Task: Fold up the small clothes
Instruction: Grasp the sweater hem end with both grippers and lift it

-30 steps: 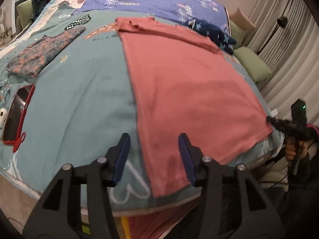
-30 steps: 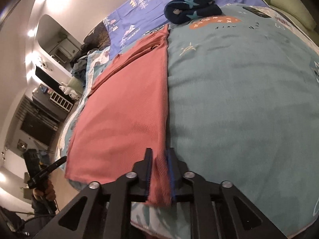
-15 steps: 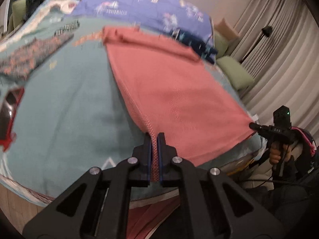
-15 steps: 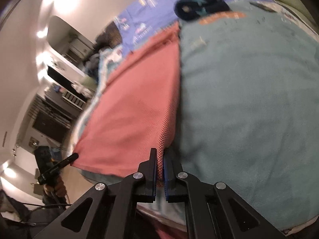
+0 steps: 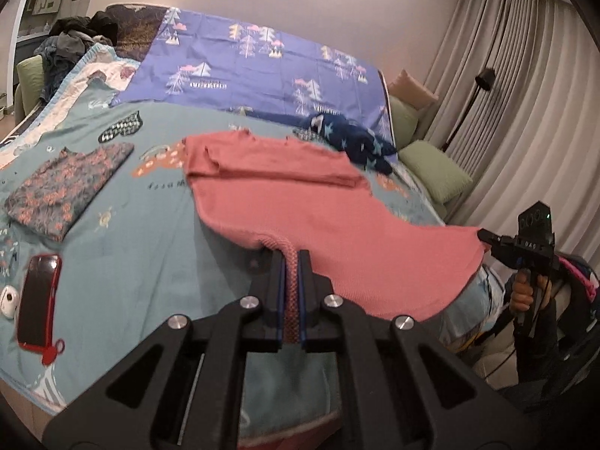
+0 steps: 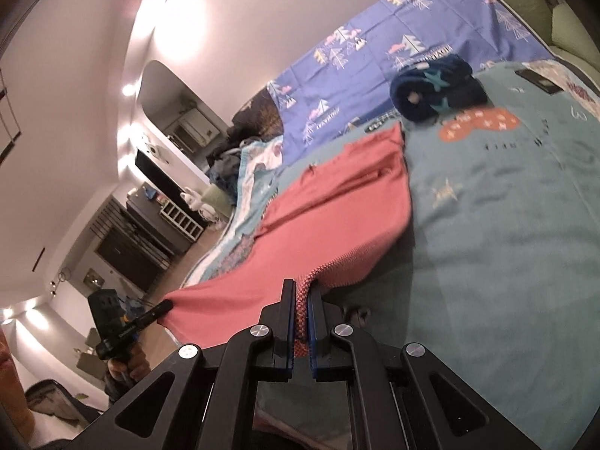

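A coral-red knit top (image 5: 318, 195) lies spread on the teal bedspread (image 5: 142, 232), its folded sleeves at the far end. My left gripper (image 5: 290, 255) is shut on one near hem corner and holds it lifted off the bed. In the right wrist view my right gripper (image 6: 302, 285) is shut on the other near corner of the red top (image 6: 337, 206). The hem hangs stretched between both grippers; each gripper shows in the other's view, the right gripper (image 5: 483, 236) at the top's far corner and the left gripper (image 6: 165, 305) likewise.
A folded floral garment (image 5: 67, 183) lies at the left, a rolled navy star-print piece (image 5: 356, 142) behind the top. A red-cased phone (image 5: 37, 296) and a small white object (image 5: 9, 300) sit near the left edge. Green cushions (image 5: 431, 172) and curtains stand at the right.
Both grippers closed on the near hem corners and rose, lifting the near half of the red top off the bed. Both views tilted up, showing more of the room.
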`<move>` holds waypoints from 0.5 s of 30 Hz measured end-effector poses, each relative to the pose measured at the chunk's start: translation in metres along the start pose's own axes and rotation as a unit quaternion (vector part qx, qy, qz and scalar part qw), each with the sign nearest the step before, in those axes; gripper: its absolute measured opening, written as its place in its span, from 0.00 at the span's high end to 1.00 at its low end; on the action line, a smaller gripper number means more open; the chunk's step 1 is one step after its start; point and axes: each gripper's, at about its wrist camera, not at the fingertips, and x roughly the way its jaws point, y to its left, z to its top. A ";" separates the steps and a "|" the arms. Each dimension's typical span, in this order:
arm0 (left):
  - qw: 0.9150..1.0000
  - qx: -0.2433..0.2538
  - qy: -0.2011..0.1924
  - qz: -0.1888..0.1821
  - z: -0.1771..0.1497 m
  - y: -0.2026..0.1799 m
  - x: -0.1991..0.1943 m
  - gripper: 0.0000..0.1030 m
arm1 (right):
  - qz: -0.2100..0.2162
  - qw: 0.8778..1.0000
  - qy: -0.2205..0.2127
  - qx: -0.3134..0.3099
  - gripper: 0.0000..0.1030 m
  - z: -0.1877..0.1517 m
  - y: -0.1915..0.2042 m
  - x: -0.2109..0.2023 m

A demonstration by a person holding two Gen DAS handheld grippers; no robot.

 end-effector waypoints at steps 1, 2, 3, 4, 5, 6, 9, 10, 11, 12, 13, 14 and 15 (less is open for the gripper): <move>1.000 -0.002 -0.008 -0.003 0.006 0.001 0.000 0.93 | 0.006 1.000 -0.005 0.000 0.96 0.004 0.001 0.001; 1.000 -0.002 -0.015 -0.004 0.012 0.002 0.001 0.93 | 0.012 1.000 -0.009 0.000 0.96 0.010 0.002 0.003; 1.000 0.000 -0.023 -0.002 0.019 0.002 0.002 0.93 | 0.017 1.000 -0.016 -0.001 0.96 0.017 0.004 0.005; 1.000 0.001 -0.029 0.000 0.025 0.003 0.004 0.93 | 0.019 1.000 -0.021 -0.003 0.96 0.023 0.005 0.007; 0.999 0.001 -0.035 0.003 0.031 0.004 0.006 0.93 | 0.021 0.999 -0.026 -0.005 0.96 0.029 0.007 0.009; 0.999 -0.001 -0.041 0.007 0.037 0.005 0.009 0.93 | 0.024 0.999 -0.034 -0.006 0.96 0.037 0.008 0.013; 0.998 -0.028 -0.055 0.015 0.057 0.014 0.021 0.93 | 0.024 0.998 -0.051 -0.009 0.96 0.055 0.010 0.023; 0.998 -0.036 -0.058 0.016 0.062 0.017 0.025 0.93 | 0.025 0.998 -0.058 -0.009 0.96 0.062 0.011 0.027; 0.997 -0.044 -0.062 0.017 0.069 0.021 0.031 0.93 | 0.026 0.998 -0.063 -0.008 0.96 0.068 0.010 0.031; 0.997 -0.048 -0.065 0.020 0.074 0.023 0.036 0.93 | 0.027 0.997 -0.069 -0.008 0.96 0.076 0.010 0.035; 0.996 -0.052 -0.067 0.023 0.081 0.025 0.041 0.93 | 0.026 0.997 -0.073 -0.009 0.96 0.084 0.010 0.041; 0.996 -0.057 -0.070 0.025 0.089 0.027 0.048 0.93 | 0.024 0.997 -0.076 -0.011 0.96 0.092 0.010 0.046; 0.995 -0.060 -0.070 0.026 0.095 0.029 0.053 0.93 | 0.020 0.997 -0.078 -0.015 0.96 0.099 0.010 0.052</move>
